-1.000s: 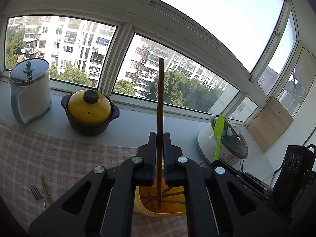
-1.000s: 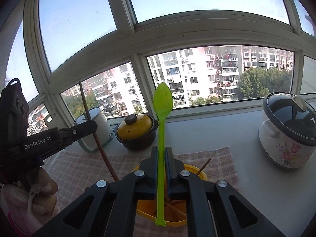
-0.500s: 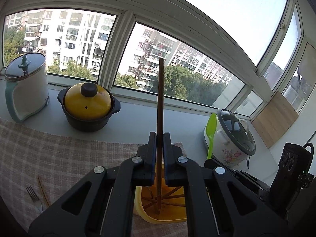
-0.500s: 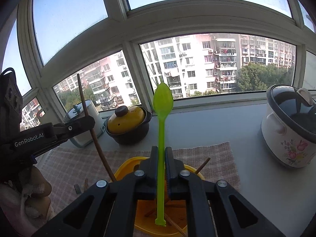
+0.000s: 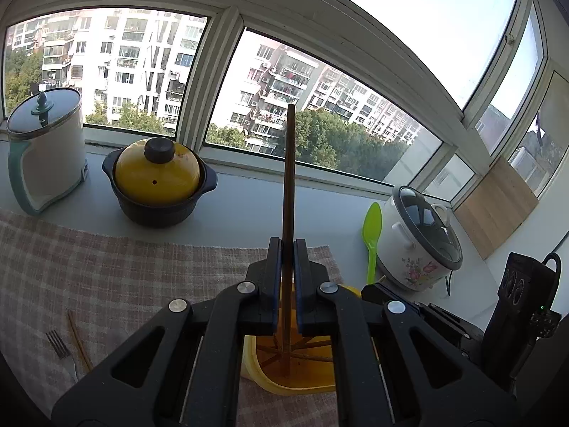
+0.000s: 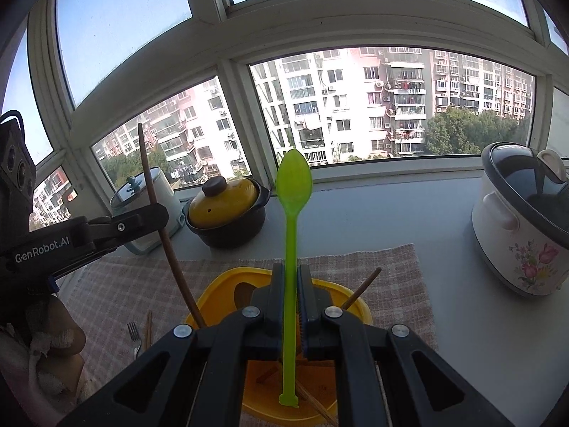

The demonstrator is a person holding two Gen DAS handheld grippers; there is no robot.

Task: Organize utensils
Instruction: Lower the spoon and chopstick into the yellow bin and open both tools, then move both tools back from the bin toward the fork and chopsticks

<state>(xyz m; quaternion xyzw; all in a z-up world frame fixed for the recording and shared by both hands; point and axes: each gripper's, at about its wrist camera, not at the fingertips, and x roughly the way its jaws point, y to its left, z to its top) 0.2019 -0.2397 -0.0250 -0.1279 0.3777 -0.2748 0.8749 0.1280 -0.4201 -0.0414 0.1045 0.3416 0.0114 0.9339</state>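
Checked woven cloth (image 6: 373,263) over a pale sill below the bay window carries a yellow plastic tub (image 6: 227,284) at lower centre, thin sticks already lying inside. Left gripper (image 5: 288,277) is clamped on a slim dark wooden chopstick (image 5: 288,178), upright, tip inside the tub; right gripper (image 6: 291,302) pinches a glossy green plastic spoon (image 6: 293,192), bowl up, handle end over the tub. Judged step: depositing both; next, part the jaws to drop them, then fetch the fork (image 5: 57,343) at lower left.

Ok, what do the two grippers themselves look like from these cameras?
Both are matte black plastic with triangular cut-outs and round silver screws. The left gripper has blue pads inside its flat fingers; in the right wrist view its side reads "GenRobot.AI" in white. The right gripper looks the same, with ridged pads. A black camera block with a cable loop tops each one.
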